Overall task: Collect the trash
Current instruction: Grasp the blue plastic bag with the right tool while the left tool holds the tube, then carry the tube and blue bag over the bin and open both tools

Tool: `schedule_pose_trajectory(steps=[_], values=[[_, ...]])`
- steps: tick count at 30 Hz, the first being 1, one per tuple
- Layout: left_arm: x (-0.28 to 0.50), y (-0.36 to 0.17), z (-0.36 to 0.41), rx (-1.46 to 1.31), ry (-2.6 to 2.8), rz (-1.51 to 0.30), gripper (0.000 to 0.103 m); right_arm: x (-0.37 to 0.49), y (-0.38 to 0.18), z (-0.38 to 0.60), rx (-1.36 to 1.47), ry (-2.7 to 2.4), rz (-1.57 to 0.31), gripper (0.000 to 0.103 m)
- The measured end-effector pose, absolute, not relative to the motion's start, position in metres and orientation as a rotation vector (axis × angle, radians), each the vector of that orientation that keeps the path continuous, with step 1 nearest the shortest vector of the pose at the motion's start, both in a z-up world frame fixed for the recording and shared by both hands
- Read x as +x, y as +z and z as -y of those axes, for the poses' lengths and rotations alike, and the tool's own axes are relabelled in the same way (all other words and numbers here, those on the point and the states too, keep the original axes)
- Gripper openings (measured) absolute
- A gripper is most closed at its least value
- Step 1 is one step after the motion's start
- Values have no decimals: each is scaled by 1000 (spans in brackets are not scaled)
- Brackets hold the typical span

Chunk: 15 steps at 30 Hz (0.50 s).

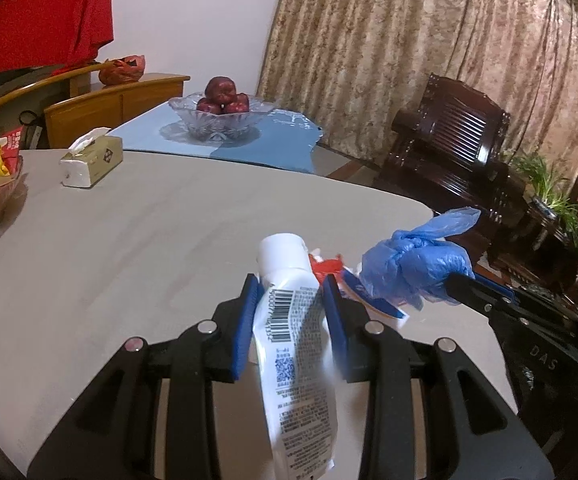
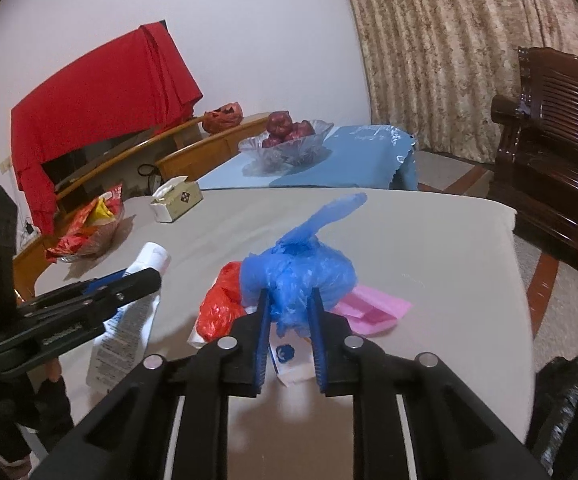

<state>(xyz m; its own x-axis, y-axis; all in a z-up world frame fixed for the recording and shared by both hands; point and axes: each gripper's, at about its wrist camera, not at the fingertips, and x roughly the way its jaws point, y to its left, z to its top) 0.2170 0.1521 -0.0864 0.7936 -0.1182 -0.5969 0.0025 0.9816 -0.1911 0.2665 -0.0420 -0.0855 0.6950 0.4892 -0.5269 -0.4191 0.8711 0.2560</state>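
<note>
Blue knotted bag (image 2: 297, 276) is clamped in the right gripper (image 2: 291, 320) fingers, lifted off the counter (image 2: 429, 248). White tube (image 1: 289, 320) is pinched between the left gripper (image 1: 291, 312) fingers, cap end forward. On the counter under the bag: red bag (image 2: 221, 304) at 9 o'clock, pink paper (image 2: 373, 308) at 3, white wrapper (image 2: 289, 360) at 6. Counter is bare ahead to its far edge. Tissue box (image 2: 177, 200) sits at 11 o'clock, snack tray (image 2: 89, 232) at the left edge. Dark wooden chair (image 2: 553, 152) stands just past the right edge.
</note>
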Motion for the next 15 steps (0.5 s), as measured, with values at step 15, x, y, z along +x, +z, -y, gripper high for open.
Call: schedule_pose_trajectory(steps=[15], values=[[197,-83,-118,-186,-143,-664,32,221,-68,95,127,431,-605,16]])
